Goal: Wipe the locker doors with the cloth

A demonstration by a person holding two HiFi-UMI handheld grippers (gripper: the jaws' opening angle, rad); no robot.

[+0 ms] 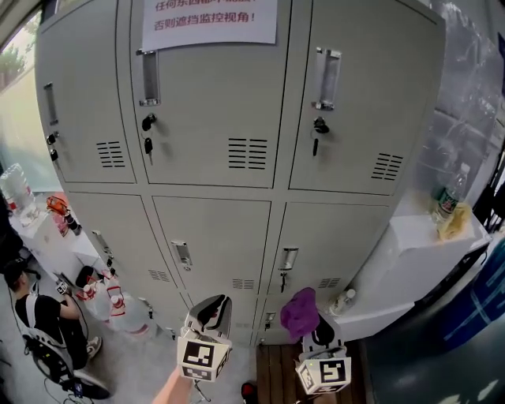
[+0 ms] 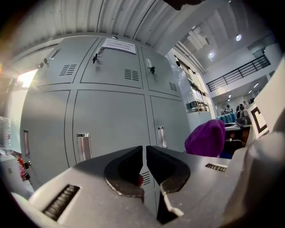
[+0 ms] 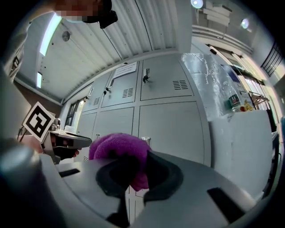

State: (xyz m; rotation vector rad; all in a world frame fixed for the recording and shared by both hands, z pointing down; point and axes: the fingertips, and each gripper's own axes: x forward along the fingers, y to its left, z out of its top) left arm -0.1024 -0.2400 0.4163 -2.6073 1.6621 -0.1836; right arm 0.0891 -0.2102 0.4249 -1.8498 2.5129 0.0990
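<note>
Grey locker doors (image 1: 213, 118) fill the head view, two rows visible, with handles and keys. My right gripper (image 1: 312, 323) at the bottom centre-right is shut on a purple cloth (image 1: 300, 310), bunched above the jaws and held a short way in front of the lower lockers (image 3: 171, 127). The same purple cloth (image 3: 119, 150) shows in the right gripper view. My left gripper (image 1: 211, 309) hangs beside it to the left, shut and empty, its jaws (image 2: 145, 171) pressed together. The purple cloth (image 2: 206, 139) shows at the right of the left gripper view.
A white paper notice (image 1: 210, 21) with red print hangs on the top middle door. A white cabinet (image 1: 418, 245) at the right carries a bottle (image 1: 447, 197). At the lower left sit a person (image 1: 39, 316), bags and a white table (image 1: 39, 229) with clutter.
</note>
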